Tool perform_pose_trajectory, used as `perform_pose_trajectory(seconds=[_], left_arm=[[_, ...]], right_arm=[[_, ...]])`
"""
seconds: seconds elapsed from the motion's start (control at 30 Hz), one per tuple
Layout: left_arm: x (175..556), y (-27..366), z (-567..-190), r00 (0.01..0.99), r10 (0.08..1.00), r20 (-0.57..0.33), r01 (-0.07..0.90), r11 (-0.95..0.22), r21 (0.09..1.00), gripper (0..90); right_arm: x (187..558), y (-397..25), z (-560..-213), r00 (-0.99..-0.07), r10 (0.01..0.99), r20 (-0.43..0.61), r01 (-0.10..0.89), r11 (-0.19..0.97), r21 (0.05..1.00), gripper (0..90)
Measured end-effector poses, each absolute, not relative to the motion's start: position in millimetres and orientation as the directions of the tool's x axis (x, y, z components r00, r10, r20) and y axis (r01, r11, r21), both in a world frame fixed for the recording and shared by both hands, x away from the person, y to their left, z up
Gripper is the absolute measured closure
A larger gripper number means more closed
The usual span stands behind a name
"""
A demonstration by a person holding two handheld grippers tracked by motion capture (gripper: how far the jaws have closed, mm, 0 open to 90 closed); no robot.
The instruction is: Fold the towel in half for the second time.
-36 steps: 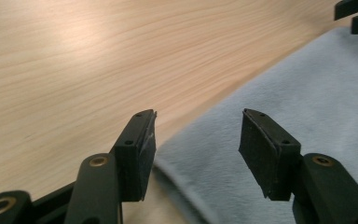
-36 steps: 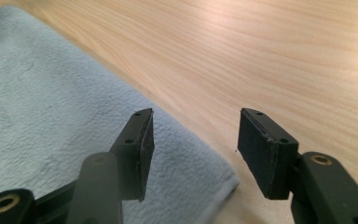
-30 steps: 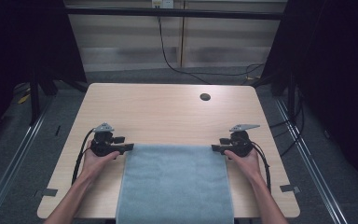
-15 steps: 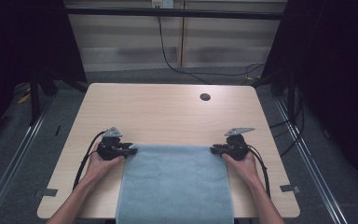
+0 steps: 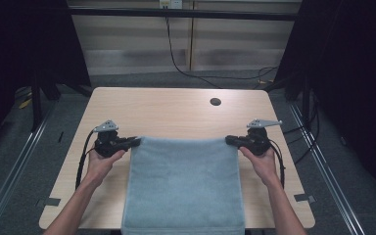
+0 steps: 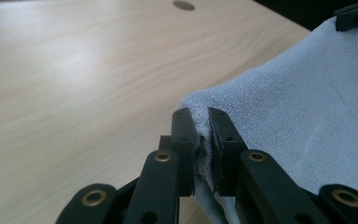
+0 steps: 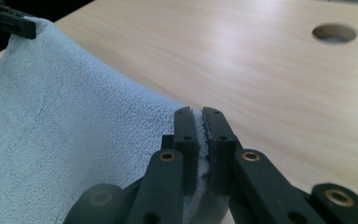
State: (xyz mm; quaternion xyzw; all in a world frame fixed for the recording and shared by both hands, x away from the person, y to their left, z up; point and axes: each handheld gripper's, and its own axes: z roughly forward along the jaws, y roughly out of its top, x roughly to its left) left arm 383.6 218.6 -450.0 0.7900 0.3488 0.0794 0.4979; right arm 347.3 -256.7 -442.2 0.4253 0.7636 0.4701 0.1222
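A light blue towel (image 5: pixel 183 186) lies on the wooden table (image 5: pixel 171 115) and hangs over its front edge. My left gripper (image 5: pixel 134 142) is shut on the towel's far left corner (image 6: pixel 200 109). My right gripper (image 5: pixel 230 140) is shut on the far right corner (image 7: pixel 198 116). Both corners are lifted slightly, and the far edge is stretched straight between the two grippers. In the left gripper view the right gripper's tip (image 6: pixel 356 14) pinches the towel's other corner. In the right gripper view the left gripper's tip (image 7: pixel 7 21) shows at the top left.
A round cable hole (image 5: pixel 215 102) sits in the table's far right part. Bare tabletop lies beyond the towel. Black curtains flank the table, and a cable (image 5: pixel 176 54) runs down the back wall.
Both grippers have moved back toward the person with the towel's far corners pinched. The corners have risen a little off the table.
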Motion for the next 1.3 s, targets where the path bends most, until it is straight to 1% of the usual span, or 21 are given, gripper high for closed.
perform_pose_trajectory(seconds=[0.07,0.1,0.27,0.33,0.43,0.47,0.57,0.63,0.67,0.7,0.73,0.77,0.8,0.87,0.93,0.97,1.1,1.2,1.3], left_arm=[[386,218,-447,0.743,0.630,-0.226,0.470,-0.251,0.846,82.0],[391,217,-441,0.734,0.635,-0.241,0.475,-0.227,0.850,82.0],[399,212,-432,0.735,0.638,-0.228,0.462,-0.227,0.857,82.1],[407,209,-422,0.735,0.643,-0.212,0.451,-0.230,0.862,82.1],[411,209,-415,0.733,0.646,-0.213,0.446,-0.219,0.868,82.1],[413,210,-406,0.734,0.648,-0.203,0.432,-0.215,0.876,82.1],[414,212,-397,0.735,0.647,-0.203,0.417,-0.195,0.888,82.2],[415,212,-394,0.734,0.649,-0.199,0.411,-0.192,0.891,82.2],[418,212,-386,0.739,0.641,-0.206,0.405,-0.179,0.897,82.2],[418,212,-386,0.739,0.641,-0.206,0.405,-0.179,0.897,82.1],[419,210,-373,0.748,0.640,-0.175,0.374,-0.189,0.908,82.1],[419,210,-373,0.748,0.640,-0.175,0.374,-0.189,0.908,82.2],[415,209,-364,0.759,0.628,-0.168,0.353,-0.180,0.918,82.2],[410,208,-364,0.765,0.630,-0.135,0.334,-0.209,0.919,82.1],[408,208,-367,0.769,0.624,-0.137,0.334,-0.210,0.919,82.1],[402,209,-377,0.773,0.618,-0.144,0.339,-0.210,0.917,82.0],[391,213,-390,0.779,0.606,-0.160,0.349,-0.206,0.914,81.9],[380,217,-393,0.786,0.590,-0.183,0.351,-0.182,0.919,81.8],[370,221,-394,0.800,0.572,-0.178,0.334,-0.180,0.925,81.6]], right_arm=[[351,-258,-433,-0.609,0.766,0.204,0.517,0.189,0.835,84.8],[352,-259,-430,-0.609,0.767,0.202,0.509,0.183,0.841,84.8],[361,-261,-418,-0.606,0.772,0.194,0.491,0.171,0.854,84.8],[369,-263,-409,-0.601,0.775,0.197,0.488,0.161,0.858,84.9],[377,-265,-401,-0.596,0.779,0.194,0.479,0.152,0.865,85.1],[378,-266,-397,-0.593,0.780,0.198,0.475,0.140,0.869,85.1],[380,-267,-392,-0.593,0.779,0.206,0.461,0.119,0.879,85.2],[381,-266,-390,-0.596,0.778,0.197,0.456,0.126,0.881,85.3],[383,-266,-384,-0.595,0.780,0.195,0.449,0.121,0.885,85.2],[384,-267,-380,-0.596,0.781,0.185,0.442,0.127,0.888,85.3],[385,-268,-375,-0.594,0.784,0.182,0.436,0.123,0.891,85.2],[385,-270,-369,-0.596,0.781,0.188,0.425,0.107,0.899,85.3],[384,-271,-365,-0.600,0.777,0.192,0.413,0.095,0.906,85.3],[380,-271,-361,-0.603,0.777,0.180,0.404,0.103,0.909,85.4],[378,-271,-362,-0.606,0.776,0.173,0.405,0.114,0.907,85.3],[370,-270,-368,-0.616,0.770,0.165,0.409,0.133,0.903,85.3],[353,-271,-382,-0.634,0.755,0.169,0.418,0.150,0.896,85.3],[341,-272,-386,-0.652,0.736,0.184,0.412,0.139,0.900,85.3],[326,-271,-390,-0.667,0.722,0.186,0.404,0.141,0.904,85.0]])
